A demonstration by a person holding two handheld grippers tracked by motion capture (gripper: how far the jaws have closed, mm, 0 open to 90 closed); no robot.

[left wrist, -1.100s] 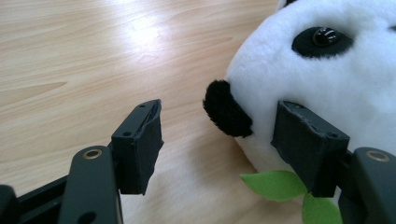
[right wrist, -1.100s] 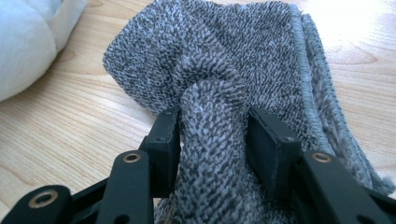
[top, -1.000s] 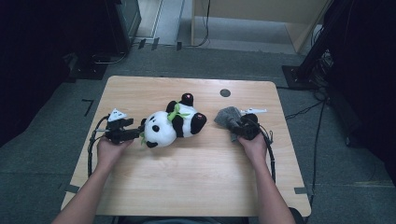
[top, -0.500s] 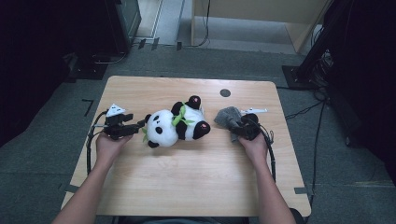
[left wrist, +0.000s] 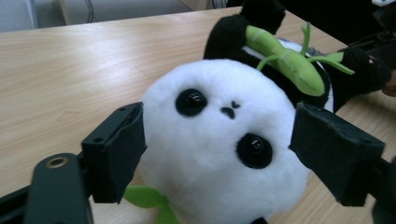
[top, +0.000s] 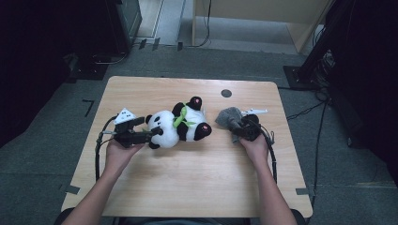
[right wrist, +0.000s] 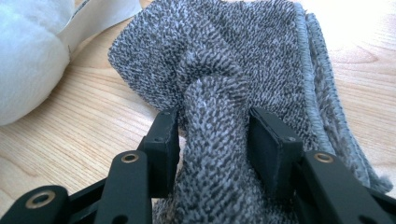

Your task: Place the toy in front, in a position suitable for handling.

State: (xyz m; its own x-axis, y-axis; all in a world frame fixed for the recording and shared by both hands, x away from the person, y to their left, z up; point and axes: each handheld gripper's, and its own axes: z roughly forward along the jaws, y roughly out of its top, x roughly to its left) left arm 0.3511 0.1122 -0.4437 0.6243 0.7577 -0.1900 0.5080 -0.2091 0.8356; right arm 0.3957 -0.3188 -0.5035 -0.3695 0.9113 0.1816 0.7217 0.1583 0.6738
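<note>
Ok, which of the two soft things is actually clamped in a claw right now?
The grey knit cloth: the right claw pinches a fold of it. The panda plush only sits between the left claw's open pads.

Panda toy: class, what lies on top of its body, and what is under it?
A green bamboo sprig lies across the panda toy. Under it, the wooden table; the contact patch is hidden.

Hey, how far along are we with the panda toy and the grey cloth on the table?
Done: the right gripper has pinched a fold of the grey cloth, which lies beside the panda toy. In hand: the left gripper has just been opening; its fingers flank the panda's head, the right-hand one clear of it. Left, probably: bringing cloth and panda together; the cloth isn't on the toy yet.
</note>
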